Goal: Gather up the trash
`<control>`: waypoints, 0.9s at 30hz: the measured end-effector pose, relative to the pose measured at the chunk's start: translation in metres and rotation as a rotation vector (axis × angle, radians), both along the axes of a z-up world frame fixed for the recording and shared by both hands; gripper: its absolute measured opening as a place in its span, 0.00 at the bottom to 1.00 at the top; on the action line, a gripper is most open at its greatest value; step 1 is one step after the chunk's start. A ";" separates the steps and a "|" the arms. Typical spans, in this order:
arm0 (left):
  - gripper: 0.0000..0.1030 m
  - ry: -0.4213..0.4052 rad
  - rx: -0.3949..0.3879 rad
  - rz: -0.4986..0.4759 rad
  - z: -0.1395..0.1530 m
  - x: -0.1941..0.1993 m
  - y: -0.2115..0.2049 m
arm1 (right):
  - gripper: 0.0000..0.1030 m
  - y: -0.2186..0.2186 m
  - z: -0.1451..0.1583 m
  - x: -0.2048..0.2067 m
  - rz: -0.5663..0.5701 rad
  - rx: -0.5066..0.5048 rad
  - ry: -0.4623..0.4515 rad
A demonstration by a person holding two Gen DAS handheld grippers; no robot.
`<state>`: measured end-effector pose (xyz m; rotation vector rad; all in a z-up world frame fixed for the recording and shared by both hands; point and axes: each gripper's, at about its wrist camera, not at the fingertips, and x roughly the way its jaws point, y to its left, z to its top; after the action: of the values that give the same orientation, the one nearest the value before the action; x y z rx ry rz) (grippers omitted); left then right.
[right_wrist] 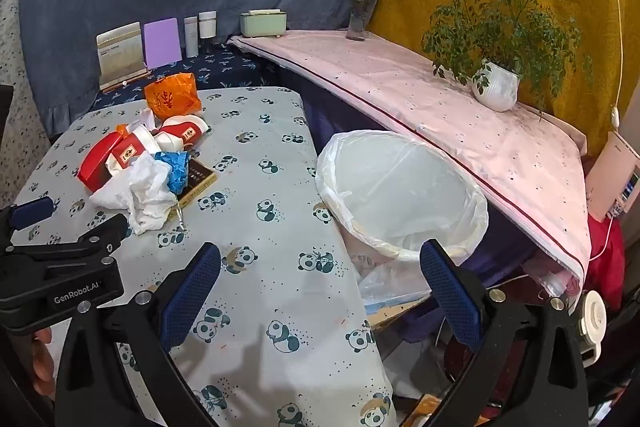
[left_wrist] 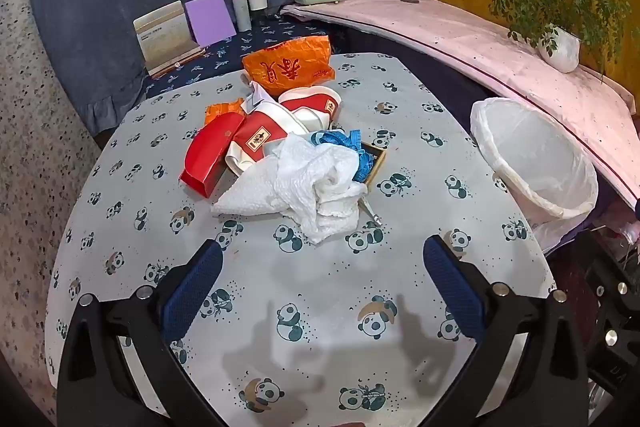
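- A panda-print surface (left_wrist: 320,287) stood before blue and yellow drapes, with a pink-covered shelf (right_wrist: 400,83) beside it.
- The trash lay heaped near the surface's middle: a crumpled white tissue (left_wrist: 308,183) in front, touching blue wrapping (left_wrist: 352,151), red-and-white cups (left_wrist: 280,123), a red box (left_wrist: 208,155) and an orange bag (left_wrist: 292,63) behind.
- A white-lined bin (right_wrist: 400,195) stood just off the surface's right edge.
- The left tongs (left_wrist: 320,251) hung spread wide above the cloth, short of the tissue, gripping nothing.
- The right tongs (right_wrist: 320,255) were also spread and empty, over the edge near the bin.
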<state>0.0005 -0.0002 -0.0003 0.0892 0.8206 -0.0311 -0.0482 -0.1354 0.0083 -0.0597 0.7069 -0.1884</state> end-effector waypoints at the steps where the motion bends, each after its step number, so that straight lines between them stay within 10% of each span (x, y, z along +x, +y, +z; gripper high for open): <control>1: 0.93 0.000 0.000 0.003 0.000 0.000 0.000 | 0.93 0.001 0.000 -0.001 0.001 -0.010 -0.008; 27: 0.93 0.013 -0.008 0.016 0.003 0.000 0.006 | 0.93 0.001 0.000 -0.001 0.003 -0.011 0.010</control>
<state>0.0000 0.0059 0.0023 0.0749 0.8340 -0.0196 -0.0487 -0.1349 0.0078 -0.0728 0.7161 -0.1892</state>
